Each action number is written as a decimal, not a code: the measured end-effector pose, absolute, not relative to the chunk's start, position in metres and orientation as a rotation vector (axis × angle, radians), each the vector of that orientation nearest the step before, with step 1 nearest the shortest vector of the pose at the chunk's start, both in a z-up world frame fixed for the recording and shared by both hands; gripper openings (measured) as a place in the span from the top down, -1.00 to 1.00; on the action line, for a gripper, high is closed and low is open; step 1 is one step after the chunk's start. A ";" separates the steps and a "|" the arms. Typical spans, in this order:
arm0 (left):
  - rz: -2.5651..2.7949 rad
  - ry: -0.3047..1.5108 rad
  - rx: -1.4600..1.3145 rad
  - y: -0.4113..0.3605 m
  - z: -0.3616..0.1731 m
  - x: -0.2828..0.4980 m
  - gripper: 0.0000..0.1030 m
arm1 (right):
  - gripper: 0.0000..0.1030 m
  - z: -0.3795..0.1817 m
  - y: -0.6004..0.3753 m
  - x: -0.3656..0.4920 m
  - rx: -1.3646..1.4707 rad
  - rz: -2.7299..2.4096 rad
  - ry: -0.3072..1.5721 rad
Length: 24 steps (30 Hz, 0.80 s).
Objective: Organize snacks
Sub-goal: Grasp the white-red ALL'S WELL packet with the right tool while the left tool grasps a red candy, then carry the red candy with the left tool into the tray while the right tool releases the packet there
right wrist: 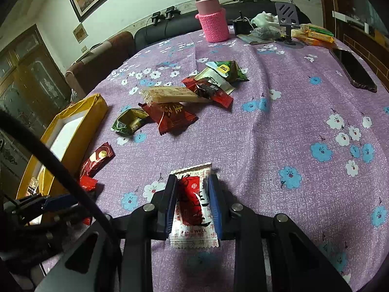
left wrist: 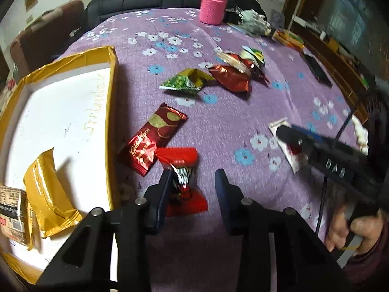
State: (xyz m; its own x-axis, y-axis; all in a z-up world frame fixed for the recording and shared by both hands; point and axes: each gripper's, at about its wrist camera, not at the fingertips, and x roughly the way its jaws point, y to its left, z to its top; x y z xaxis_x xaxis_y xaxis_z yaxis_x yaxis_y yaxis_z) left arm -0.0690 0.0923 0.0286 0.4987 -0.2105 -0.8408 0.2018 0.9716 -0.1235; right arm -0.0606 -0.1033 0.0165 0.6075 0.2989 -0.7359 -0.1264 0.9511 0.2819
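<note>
My left gripper [left wrist: 193, 177] is open over a bright red snack packet [left wrist: 183, 168] that lies by its left finger. A dark red packet [left wrist: 155, 137] lies just beyond it. The yellow box [left wrist: 113, 77] with a white floor stands at the left and holds a gold packet [left wrist: 46, 192] and a brown packet [left wrist: 12, 214]. My right gripper [right wrist: 192, 185] is shut on a white and red packet [right wrist: 192, 202], its fingers pressing both long edges. It also shows in the left wrist view [left wrist: 289, 136]. More snacks lie in a loose pile [right wrist: 184, 95] further back.
A pink flask [right wrist: 212, 17] in a knitted sleeve stands at the table's far side. A black phone [right wrist: 352, 69] lies at the right edge, near a phone stand [right wrist: 289, 24] and orange boxes [right wrist: 316, 35]. The purple flowered cloth [right wrist: 291, 121] covers the table.
</note>
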 end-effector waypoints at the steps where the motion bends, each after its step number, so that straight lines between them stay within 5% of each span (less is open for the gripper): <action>1: -0.243 1.019 -0.002 0.091 0.028 -0.066 0.26 | 0.52 0.016 -0.103 -0.061 0.210 0.248 0.886; 15: -0.253 1.002 0.144 0.065 0.016 -0.067 0.28 | 0.51 0.016 -0.103 -0.061 0.212 0.247 0.885; 17: -0.263 0.983 0.163 0.061 0.016 -0.069 0.49 | 0.51 0.016 -0.103 -0.061 0.210 0.247 0.885; 24: -0.282 0.966 0.067 0.073 0.025 -0.076 0.56 | 0.51 0.016 -0.104 -0.061 0.222 0.253 0.886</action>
State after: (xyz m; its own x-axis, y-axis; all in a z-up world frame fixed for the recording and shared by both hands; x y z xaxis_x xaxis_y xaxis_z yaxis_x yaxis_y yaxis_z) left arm -0.0763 0.0727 0.0246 0.5349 -0.2068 -0.8192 0.2660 0.9615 -0.0691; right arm -0.0605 -0.1044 0.0159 0.6060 0.3084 -0.7332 -0.1256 0.9473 0.2947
